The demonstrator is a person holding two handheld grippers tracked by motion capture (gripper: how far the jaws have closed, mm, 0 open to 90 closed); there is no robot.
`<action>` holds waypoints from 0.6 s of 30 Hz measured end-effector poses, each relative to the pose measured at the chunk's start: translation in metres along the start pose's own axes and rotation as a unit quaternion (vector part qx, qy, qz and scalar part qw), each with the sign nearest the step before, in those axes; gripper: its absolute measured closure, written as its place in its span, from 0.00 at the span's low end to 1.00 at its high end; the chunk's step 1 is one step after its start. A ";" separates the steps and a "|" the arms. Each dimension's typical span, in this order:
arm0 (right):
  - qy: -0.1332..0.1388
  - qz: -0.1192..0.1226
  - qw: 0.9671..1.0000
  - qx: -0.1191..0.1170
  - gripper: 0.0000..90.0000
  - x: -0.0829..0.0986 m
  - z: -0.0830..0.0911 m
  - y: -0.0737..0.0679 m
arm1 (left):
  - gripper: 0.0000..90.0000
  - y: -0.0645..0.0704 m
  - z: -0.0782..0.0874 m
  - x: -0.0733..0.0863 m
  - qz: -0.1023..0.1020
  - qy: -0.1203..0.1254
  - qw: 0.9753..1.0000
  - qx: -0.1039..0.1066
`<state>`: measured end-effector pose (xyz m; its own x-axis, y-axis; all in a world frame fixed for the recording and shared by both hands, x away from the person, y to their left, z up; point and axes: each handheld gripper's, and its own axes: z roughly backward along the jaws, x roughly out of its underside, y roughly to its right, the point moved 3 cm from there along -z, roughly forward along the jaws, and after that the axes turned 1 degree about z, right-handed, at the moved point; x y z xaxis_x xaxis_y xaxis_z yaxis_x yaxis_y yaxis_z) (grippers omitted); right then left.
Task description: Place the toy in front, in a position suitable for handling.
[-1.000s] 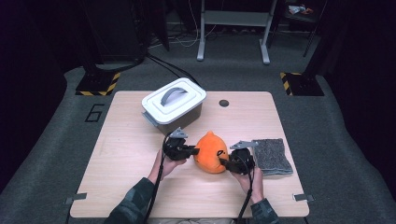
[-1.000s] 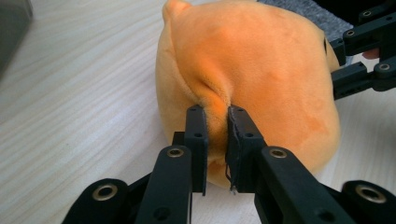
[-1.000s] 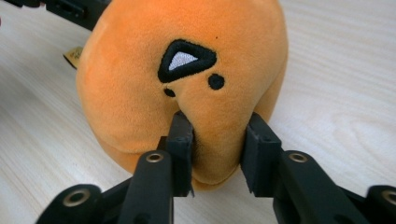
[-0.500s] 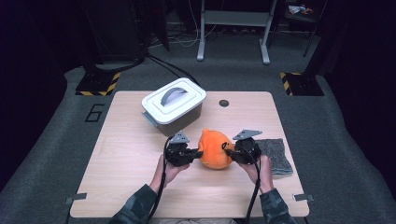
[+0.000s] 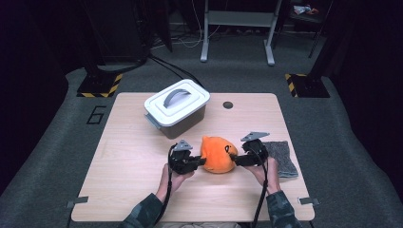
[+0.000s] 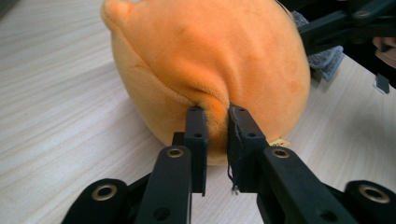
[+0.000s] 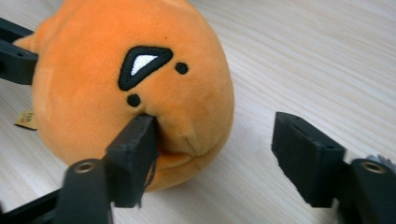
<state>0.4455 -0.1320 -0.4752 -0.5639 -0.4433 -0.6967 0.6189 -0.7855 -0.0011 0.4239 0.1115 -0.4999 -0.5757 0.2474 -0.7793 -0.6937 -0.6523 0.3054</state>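
Observation:
An orange round plush toy [image 5: 217, 154] with a stitched black-and-white mark lies on the wooden table [image 5: 128, 156], front of centre. My left gripper [image 5: 202, 161] is at its left side. In the left gripper view it [image 6: 212, 114] is shut on a pinched fold of the plush [image 6: 210, 51]. My right gripper [image 5: 236, 159] is at the toy's right side. In the right gripper view it [image 7: 215, 126] stands open: its left jaw presses the plush [image 7: 126, 70] below the mark, and its right jaw is apart over bare table.
A white lidded box with a grey handle [image 5: 177, 107] stands behind the toy, left of centre. A grey cloth [image 5: 283, 156] lies just right of my right hand. A small dark round hole [image 5: 228, 105] marks the table's far edge.
Both grippers have shifted to opposite sides of the plush, the right one moving away from the front edge. The plush has turned a little and sits between them.

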 end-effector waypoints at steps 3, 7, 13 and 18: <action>0.015 -0.010 1.000 0.007 0.27 0.005 0.007 0.003 | 0.83 0.000 0.001 0.000 0.003 0.002 1.000 -0.002; 0.020 -0.029 0.999 0.017 0.25 0.012 0.015 0.005 | 0.77 0.001 0.003 -0.001 -0.004 -0.005 1.000 -0.006; 0.028 -0.061 0.997 0.030 0.24 0.027 0.025 0.018 | 0.55 -0.002 0.007 -0.006 -0.036 -0.005 0.999 -0.016; 0.037 -0.076 0.996 0.035 0.23 0.038 0.032 0.025 | 0.42 -0.006 0.012 -0.016 -0.065 -0.002 0.998 -0.011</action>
<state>0.4218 -0.1820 -0.4783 -0.6048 -0.2864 -0.7431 0.4891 -0.8700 -0.0627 0.4322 0.1199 -0.4824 -0.4828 0.3337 -0.8097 -0.7533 -0.6298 0.1896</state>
